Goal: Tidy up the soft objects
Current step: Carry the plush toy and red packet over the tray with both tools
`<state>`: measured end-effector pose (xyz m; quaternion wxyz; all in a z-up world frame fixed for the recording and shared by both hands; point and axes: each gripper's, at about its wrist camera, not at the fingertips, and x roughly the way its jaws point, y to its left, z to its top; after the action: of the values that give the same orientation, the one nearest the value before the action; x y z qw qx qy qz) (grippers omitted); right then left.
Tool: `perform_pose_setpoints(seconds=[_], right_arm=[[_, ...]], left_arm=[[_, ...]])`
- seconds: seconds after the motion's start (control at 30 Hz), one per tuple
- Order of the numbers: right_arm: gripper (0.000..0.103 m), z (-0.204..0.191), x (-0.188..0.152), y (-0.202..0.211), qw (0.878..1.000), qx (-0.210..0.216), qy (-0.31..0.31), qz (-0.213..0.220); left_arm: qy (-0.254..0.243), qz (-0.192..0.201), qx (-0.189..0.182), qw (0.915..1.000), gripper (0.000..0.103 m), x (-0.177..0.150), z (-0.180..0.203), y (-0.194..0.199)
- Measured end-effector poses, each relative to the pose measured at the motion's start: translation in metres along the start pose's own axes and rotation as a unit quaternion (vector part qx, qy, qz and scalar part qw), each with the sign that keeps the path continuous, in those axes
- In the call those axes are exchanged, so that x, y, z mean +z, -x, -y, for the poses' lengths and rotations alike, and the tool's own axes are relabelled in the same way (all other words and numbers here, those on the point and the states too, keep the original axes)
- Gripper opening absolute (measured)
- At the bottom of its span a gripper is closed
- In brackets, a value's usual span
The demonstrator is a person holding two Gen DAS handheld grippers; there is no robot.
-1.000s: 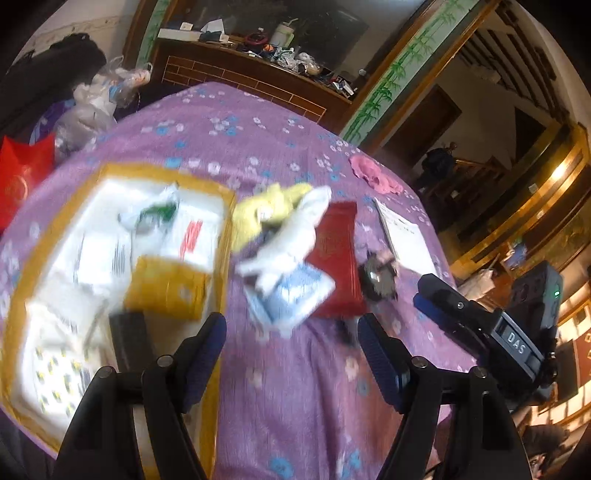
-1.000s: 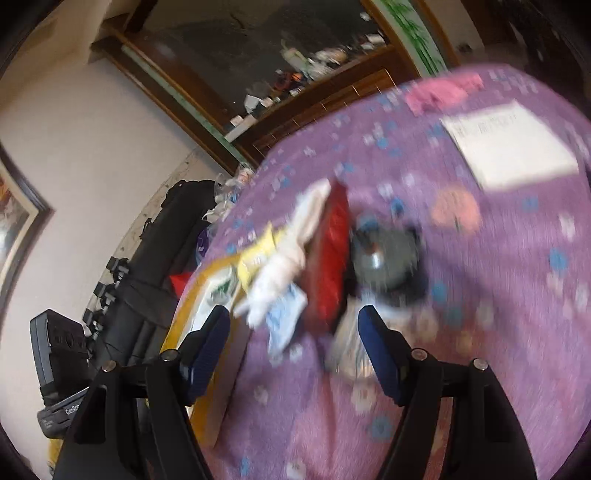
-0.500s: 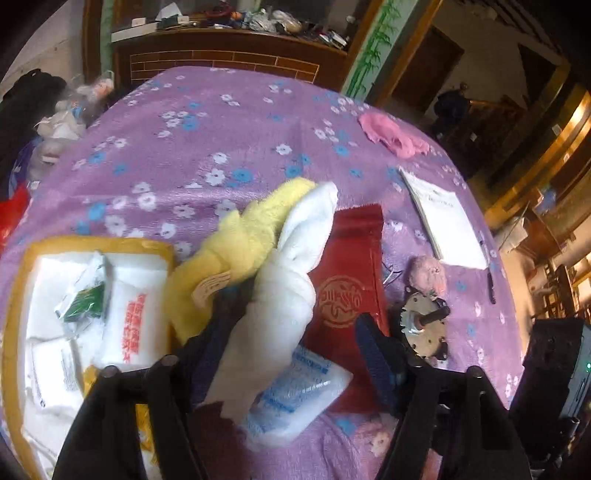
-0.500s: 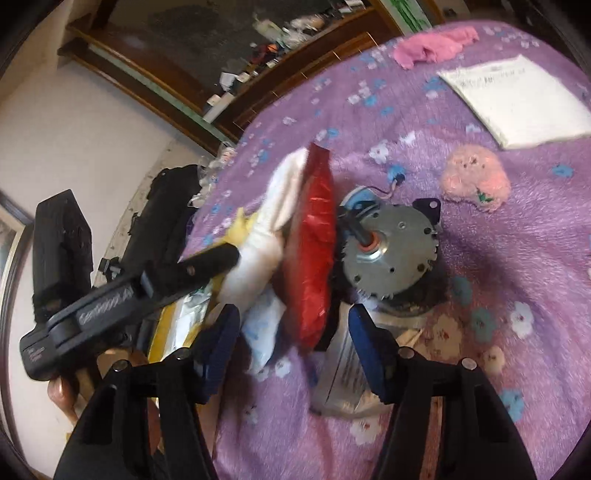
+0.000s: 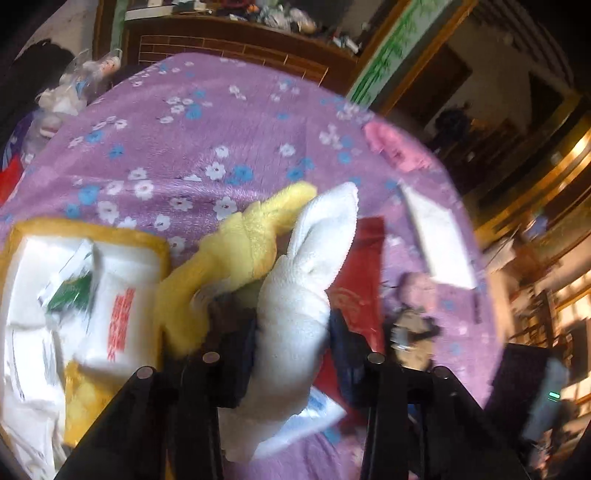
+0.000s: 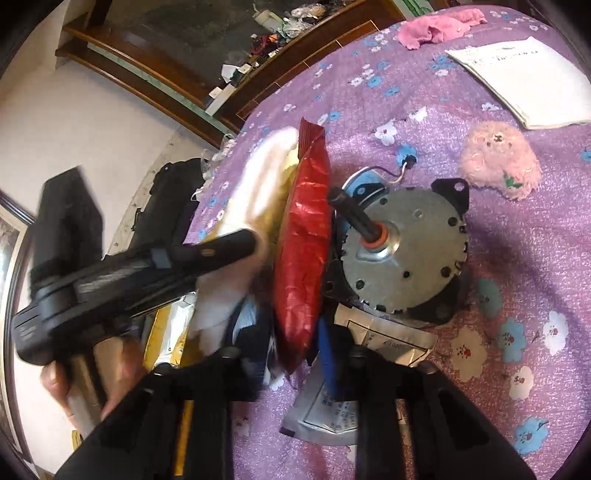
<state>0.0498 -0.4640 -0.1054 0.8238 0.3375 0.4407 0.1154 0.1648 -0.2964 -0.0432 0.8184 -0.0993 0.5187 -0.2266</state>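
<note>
Left gripper (image 5: 291,339): jaws closing around the white towel (image 5: 299,295), pads against its bunched lower end. Towel stands up between the fingers, its upper fold leaning away from the camera.

Right gripper (image 6: 295,350): jaws closing, almost together, pinching the lower edge of the red foil pouch (image 6: 304,251). Pouch stands on edge, crinkled.

Landmark: the red pouch.
- Touching its left face: the white towel; beyond that a yellow plush cloth (image 5: 236,254), tangled with the towel.
- Under its near end: a blue-and-white packet (image 5: 314,413), half hidden.
- Just right of it: a metal motor (image 6: 402,251), shaft pointing at the pouch; a silver sachet (image 6: 332,402) lies under the motor's near side.
- Further left: yellow-rimmed tray (image 5: 92,230) holding white packets.
- Right and beyond: fluffy pink toy (image 6: 498,158), then a white booklet (image 6: 524,77), then a pink cloth (image 6: 439,27) at the far edge of the purple flowered tablecloth (image 5: 207,122).

Step, as I read it: both tools taking hold, to part the soft towel from the pouch.

Next, likely: firm both grips, then draw apart; watch that the yellow cloth drags along and the pouch slips.
</note>
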Motion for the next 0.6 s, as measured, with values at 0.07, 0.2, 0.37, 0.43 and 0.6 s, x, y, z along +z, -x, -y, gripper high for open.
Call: perform_pose_setpoints(seconds=[0.07,0.2,0.37,0.43,0.6], right_arm=[[0.017,-0.003,-0.002,0.002,1.0,-0.002,0.011,0.006],[0.016,-0.016,-0.012,0.016,0.998,-0.01,0.045,0.038],[0.015,-0.028,-0.031,0.054,0.993,-0.025,0.068,0.094],[0.015,-0.028,-0.036,0.068,0.993,-0.019,0.055,0.104],[0.014,-0.036,-0.047,0.091,0.99,-0.02,0.058,0.125]], left_arm=[[0.014,0.01,-0.018,0.9997,0.039,-0.008,-0.006,0.018],[0.041,0.03,-0.056,0.9971,0.039,-0.035,-0.021,0.06],[0.074,0.082,-0.08,0.9907,0.039,-0.101,-0.057,0.124],[0.093,0.08,-0.082,0.9891,0.039,-0.117,-0.073,0.134],[0.13,0.114,-0.06,0.9831,0.04,-0.136,-0.107,0.158]])
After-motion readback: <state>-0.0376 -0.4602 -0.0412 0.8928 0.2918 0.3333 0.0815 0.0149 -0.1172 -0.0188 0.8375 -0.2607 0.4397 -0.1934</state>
